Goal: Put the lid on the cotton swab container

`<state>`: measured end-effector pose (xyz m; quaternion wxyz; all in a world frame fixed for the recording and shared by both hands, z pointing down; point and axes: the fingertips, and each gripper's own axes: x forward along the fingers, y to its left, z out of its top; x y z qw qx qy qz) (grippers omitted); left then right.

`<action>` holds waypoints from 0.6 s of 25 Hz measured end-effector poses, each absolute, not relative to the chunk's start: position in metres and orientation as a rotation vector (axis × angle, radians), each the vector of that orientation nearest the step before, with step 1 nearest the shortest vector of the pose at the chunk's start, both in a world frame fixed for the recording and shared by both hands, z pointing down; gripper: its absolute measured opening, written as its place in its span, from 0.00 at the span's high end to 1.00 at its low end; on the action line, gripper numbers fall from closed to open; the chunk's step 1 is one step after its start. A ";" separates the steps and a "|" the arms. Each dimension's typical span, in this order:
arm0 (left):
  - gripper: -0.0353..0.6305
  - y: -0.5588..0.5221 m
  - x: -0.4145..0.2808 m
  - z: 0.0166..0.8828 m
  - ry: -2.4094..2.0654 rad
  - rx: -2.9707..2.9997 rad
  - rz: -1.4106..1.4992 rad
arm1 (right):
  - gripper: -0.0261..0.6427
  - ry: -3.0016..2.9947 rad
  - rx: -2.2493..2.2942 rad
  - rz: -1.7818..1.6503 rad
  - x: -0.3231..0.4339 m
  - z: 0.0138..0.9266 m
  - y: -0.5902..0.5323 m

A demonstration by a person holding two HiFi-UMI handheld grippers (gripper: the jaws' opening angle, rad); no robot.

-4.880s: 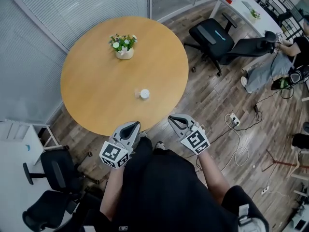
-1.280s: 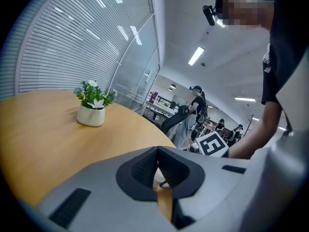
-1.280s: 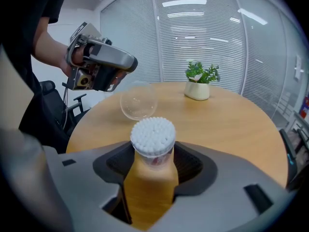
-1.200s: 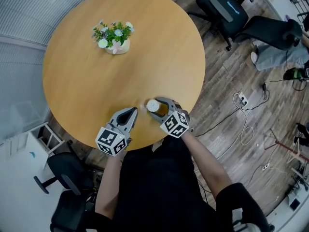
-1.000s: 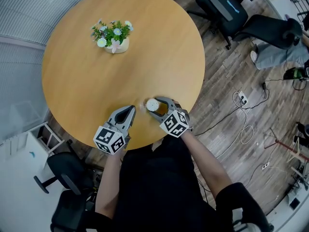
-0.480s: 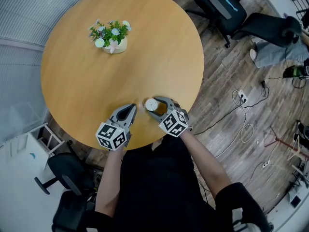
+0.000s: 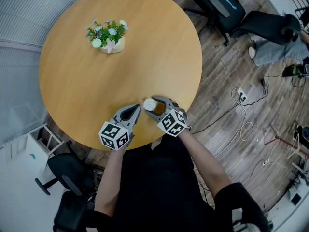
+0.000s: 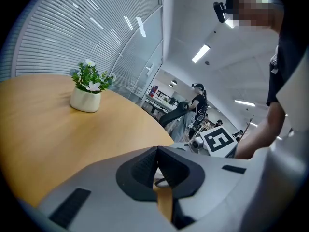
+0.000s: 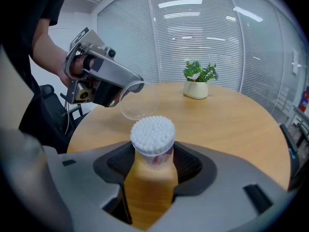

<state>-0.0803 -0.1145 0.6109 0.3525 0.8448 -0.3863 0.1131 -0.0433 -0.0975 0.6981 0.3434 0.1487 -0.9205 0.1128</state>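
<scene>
The cotton swab container (image 7: pixel 149 104), a small clear tub packed with white swab heads (image 9: pixel 153 132), stands upright and uncovered near the front edge of the round wooden table (image 7: pixel 96 81). My right gripper (image 7: pixel 153 106) is shut on its sides (image 9: pixel 153 154). I cannot tell whether the tub rests on the table. The clear round lid (image 9: pixel 139 102) hangs from the tips of my left gripper (image 9: pixel 138 85), just left of the tub and apart from it. In the left gripper view the left gripper (image 8: pixel 158 178) is shut, with a thin clear edge between the pads.
A white pot of flowers (image 7: pixel 107 38) stands at the far side of the table. Office chairs (image 7: pixel 217 6) stand to the right on the wood floor, and cables (image 7: pixel 241 117) lie there. Another chair (image 7: pixel 58 173) is at the lower left.
The left gripper has moved right and slightly down with the lid, closer to the container. The right gripper has kept still. Long before, both grippers hung off the table near my body.
</scene>
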 end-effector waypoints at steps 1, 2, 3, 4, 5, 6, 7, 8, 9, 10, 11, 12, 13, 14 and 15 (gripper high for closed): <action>0.94 -0.115 -0.078 0.611 -0.993 2.190 0.295 | 0.60 -2.393 0.386 0.295 -0.044 0.698 -0.097; 0.94 -0.116 -0.074 0.611 -0.985 2.194 0.299 | 0.60 -2.393 0.385 0.298 -0.043 0.698 -0.097; 0.94 -0.116 -0.071 0.612 -0.976 2.199 0.305 | 0.60 -2.394 0.384 0.301 -0.043 0.698 -0.097; 0.94 -0.117 -0.068 0.612 -0.967 2.204 0.312 | 0.60 -2.395 0.382 0.304 -0.042 0.698 -0.097; 0.94 -0.118 -0.065 0.613 -0.958 2.209 0.318 | 0.60 -2.396 0.380 0.308 -0.042 0.698 -0.097; 0.94 -0.119 -0.062 0.613 -0.952 2.213 0.324 | 0.60 -2.397 0.379 0.310 -0.042 0.698 -0.097; 0.94 -0.120 -0.060 0.614 -0.946 2.216 0.328 | 0.60 -2.399 0.378 0.310 -0.042 0.698 -0.097; 0.94 -0.120 -0.057 0.615 -0.940 2.219 0.331 | 0.60 -2.400 0.377 0.311 -0.042 0.698 -0.097; 0.94 -0.121 -0.055 0.615 -0.933 2.222 0.333 | 0.60 -2.400 0.377 0.311 -0.042 0.698 -0.097; 0.94 -0.121 -0.053 0.616 -0.927 2.225 0.336 | 0.60 -2.400 0.378 0.312 -0.043 0.699 -0.097; 0.94 -0.122 -0.052 0.617 -0.921 2.227 0.340 | 0.60 -2.400 0.378 0.313 -0.043 0.699 -0.097; 0.94 -0.123 -0.050 0.618 -0.915 2.229 0.344 | 0.60 -2.400 0.378 0.314 -0.043 0.699 -0.097; 0.94 -0.123 -0.049 0.619 -0.910 2.230 0.349 | 0.60 -2.400 0.378 0.315 -0.043 0.699 -0.098; 0.94 -0.124 -0.048 0.619 -0.906 2.232 0.354 | 0.60 -2.400 0.378 0.316 -0.043 0.699 -0.098; 0.94 -0.124 -0.048 0.620 -0.903 2.233 0.359 | 0.60 -2.401 0.377 0.317 -0.043 0.699 -0.098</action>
